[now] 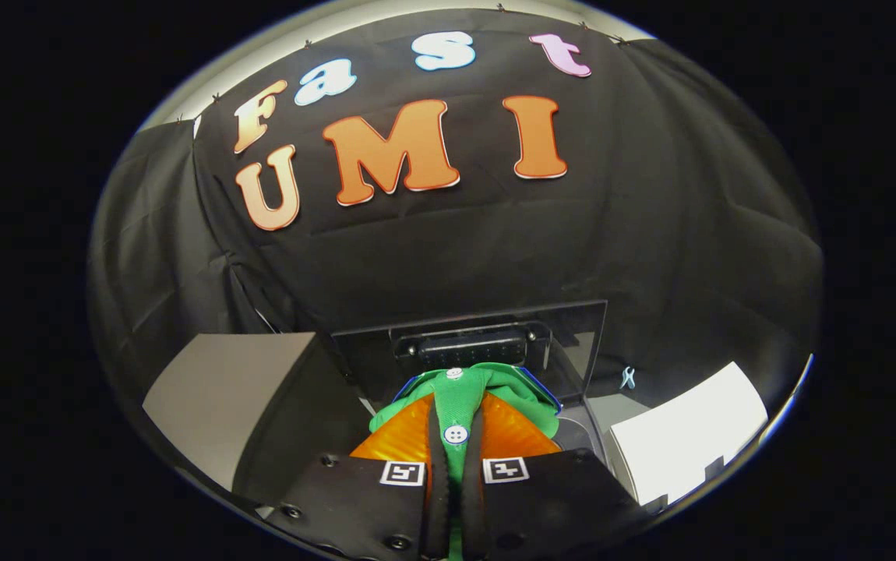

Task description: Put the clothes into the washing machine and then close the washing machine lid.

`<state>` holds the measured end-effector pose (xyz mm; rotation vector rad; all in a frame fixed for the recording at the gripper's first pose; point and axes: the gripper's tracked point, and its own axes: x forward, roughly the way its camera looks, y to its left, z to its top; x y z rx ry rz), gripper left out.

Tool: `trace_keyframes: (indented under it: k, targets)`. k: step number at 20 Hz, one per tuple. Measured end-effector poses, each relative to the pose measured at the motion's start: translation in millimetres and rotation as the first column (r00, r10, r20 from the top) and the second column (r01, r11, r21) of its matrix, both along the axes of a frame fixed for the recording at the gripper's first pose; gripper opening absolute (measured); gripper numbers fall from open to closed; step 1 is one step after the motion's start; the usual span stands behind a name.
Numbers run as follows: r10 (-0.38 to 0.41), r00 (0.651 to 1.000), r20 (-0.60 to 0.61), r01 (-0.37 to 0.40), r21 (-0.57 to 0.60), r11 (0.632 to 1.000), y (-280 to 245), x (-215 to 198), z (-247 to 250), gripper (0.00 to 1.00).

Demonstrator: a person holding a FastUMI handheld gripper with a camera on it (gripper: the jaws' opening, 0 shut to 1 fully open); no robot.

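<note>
A green garment (457, 389) with white buttons and a blue-edged collar is pinched between my two fingers, so my gripper (456, 456) is shut on it. The cloth bunches up over the fingertips and hides what lies right below. Beyond the garment stands the washing machine (580, 421), its dark see-through lid (573, 343) raised upright behind the opening. The lid's black hinge block (470, 347) sits just past the garment. I am held above the machine, looking toward the booth's black wall.
A grey surface (222, 389) lies to the left of the machine. A white box-like object (686, 440) sits to the right. A small light-blue clip (628, 378) hangs on the black cloth wall behind the machine.
</note>
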<state>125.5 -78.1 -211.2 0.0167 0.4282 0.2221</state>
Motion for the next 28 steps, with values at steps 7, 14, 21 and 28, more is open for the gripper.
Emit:
trace_keyframes:
  k: [7, 14, 21, 28]
  targets:
    - [-0.004, 0.994, -0.108, 0.005, 0.006, 1.000, -19.4, 30.1, -85.9, 0.14]
    - [-0.049, 0.971, -0.236, 0.046, -0.019, 0.999, -39.9, 47.2, -180.6, 0.14]
    - [-0.074, 0.949, -0.307, 0.063, -0.047, 0.997, -48.8, 55.2, -234.7, 0.14]
    - [-0.113, 0.925, -0.363, 0.090, -0.081, 0.993, -59.9, 55.6, -271.2, 0.17]
